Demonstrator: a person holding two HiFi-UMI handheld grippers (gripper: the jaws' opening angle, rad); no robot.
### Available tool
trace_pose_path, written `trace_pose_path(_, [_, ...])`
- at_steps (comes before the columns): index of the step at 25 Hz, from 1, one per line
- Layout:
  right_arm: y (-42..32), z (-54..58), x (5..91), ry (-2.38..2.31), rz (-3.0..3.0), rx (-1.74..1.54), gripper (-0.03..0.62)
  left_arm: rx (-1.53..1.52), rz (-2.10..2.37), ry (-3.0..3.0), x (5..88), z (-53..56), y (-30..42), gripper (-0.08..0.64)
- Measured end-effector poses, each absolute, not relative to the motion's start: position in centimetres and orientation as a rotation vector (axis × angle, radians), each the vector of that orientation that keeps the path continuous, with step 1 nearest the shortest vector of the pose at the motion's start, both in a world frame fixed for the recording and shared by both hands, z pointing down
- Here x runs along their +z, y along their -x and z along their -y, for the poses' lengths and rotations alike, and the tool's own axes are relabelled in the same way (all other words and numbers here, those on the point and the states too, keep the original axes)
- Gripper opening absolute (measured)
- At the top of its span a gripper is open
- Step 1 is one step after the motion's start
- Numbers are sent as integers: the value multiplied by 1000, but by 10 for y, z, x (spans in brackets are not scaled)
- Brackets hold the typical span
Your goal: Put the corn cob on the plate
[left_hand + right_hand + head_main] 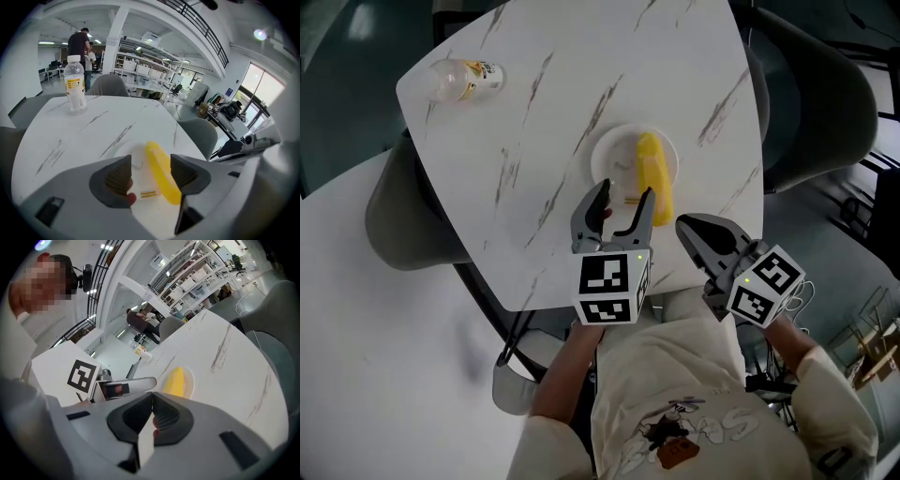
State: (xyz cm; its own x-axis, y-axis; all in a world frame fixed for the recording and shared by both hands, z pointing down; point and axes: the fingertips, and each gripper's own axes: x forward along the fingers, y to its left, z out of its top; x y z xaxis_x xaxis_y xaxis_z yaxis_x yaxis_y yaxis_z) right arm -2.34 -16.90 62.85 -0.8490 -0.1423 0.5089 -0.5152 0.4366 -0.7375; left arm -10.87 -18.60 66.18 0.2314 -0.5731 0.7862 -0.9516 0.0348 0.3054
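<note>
**Q:** Why hover at the near edge of the white marbled table (pixel 581 75)?

**A:** The job looks done. The grey right gripper (pixel 686 225) has its jaws pressed together on nothing, and the grey left gripper (pixel 624 202) has its jaws wide and empty. Just beyond them, the smooth yellow corn cob (pixel 653 176) lies lengthwise on the round white plate (pixel 605 161).

Open-plan office or lab hall, with shelving racks (pixel 140 63) at 12 o'clock beyond the marble-look table (pixel 70 136), desks (pixel 51 71) at 10 o'clock, grey chairs (pixel 201 133), mezzanine railing (pixel 201 28) at 1 o'clock.
</note>
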Motion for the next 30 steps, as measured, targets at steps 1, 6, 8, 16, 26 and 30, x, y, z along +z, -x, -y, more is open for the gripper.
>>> trace_pose_path(1, [25, 167, 623, -557, 2332, 1376, 6, 549, 1437, -1653, 657, 182, 107, 267])
trace_pose_path(6, [28, 156, 593, -561, 2375, 1340, 6, 489, 1418, -1673, 624, 159, 100, 265])
trace_pose_path(8, [30, 148, 581, -566, 2394, 1323, 6, 451, 1424, -1684, 608, 150, 98, 264])
trace_pose_path(16, [44, 104, 532, -556, 2485, 1219, 6, 399, 1426, -1743, 557, 93, 90, 261])
trace_pose_path(26, [49, 55, 467, -598, 2619, 1072, 6, 347, 1485, -1790, 500, 20, 105, 195])
trace_pose_path(30, [46, 31, 453, -608, 2644, 1079, 6, 330, 1495, -1799, 482, -6, 109, 157])
